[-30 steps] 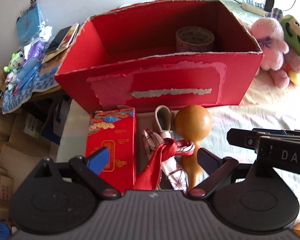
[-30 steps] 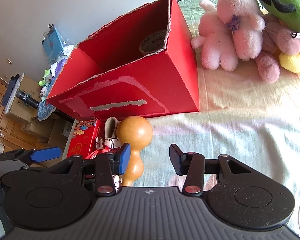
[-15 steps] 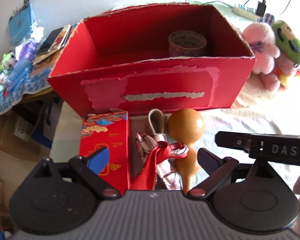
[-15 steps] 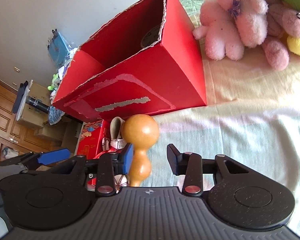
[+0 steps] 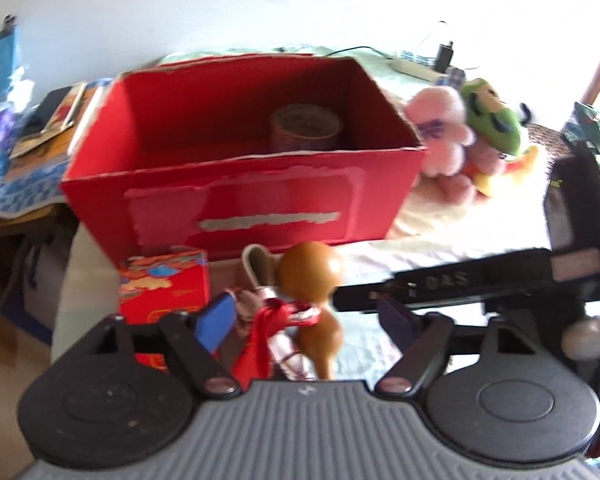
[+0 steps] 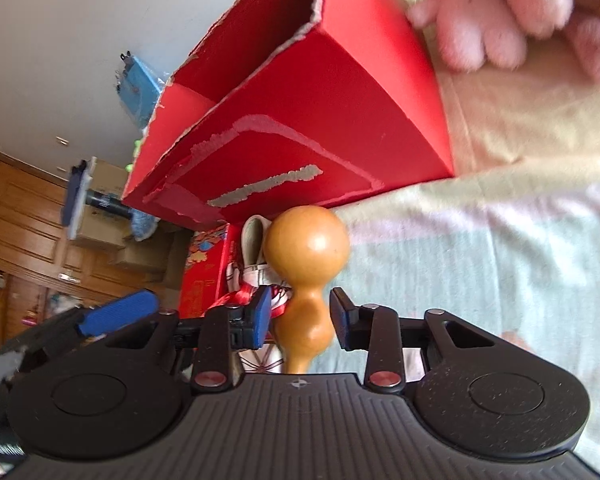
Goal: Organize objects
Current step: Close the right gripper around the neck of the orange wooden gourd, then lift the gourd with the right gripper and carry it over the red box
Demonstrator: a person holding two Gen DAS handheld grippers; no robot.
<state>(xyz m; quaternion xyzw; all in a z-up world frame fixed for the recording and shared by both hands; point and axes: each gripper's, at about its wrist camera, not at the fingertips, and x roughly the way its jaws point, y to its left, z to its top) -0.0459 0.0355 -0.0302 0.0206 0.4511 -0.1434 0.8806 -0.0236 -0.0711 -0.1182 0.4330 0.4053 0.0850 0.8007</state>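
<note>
A tan gourd (image 6: 306, 248) lies on the bedspread in front of an open-topped red cardboard box (image 6: 300, 128). My right gripper (image 6: 300, 316) is open, its fingers standing either side of the gourd's narrow waist, very near it. In the left wrist view the gourd (image 5: 310, 276) lies beside a red ribbon (image 5: 272, 320) and a patterned cloth bundle. My left gripper (image 5: 306, 320) hangs open just above them, holding nothing. The red box (image 5: 240, 184) has a tape roll (image 5: 306, 128) inside. The right gripper's black body (image 5: 460, 284) reaches in from the right.
A small red decorated carton (image 5: 164, 284) stands left of the bundle, near the bed's edge. Pink plush (image 5: 440, 132) and green plush (image 5: 496, 120) sit right of the box. A power strip (image 5: 416, 66) lies behind. A cluttered side table (image 5: 20, 176) and wooden cabinets (image 6: 16, 216) are at left.
My right gripper moved forward and down until its fingers flank the gourd's waist. My left gripper drew back and rose a little; both stay open.
</note>
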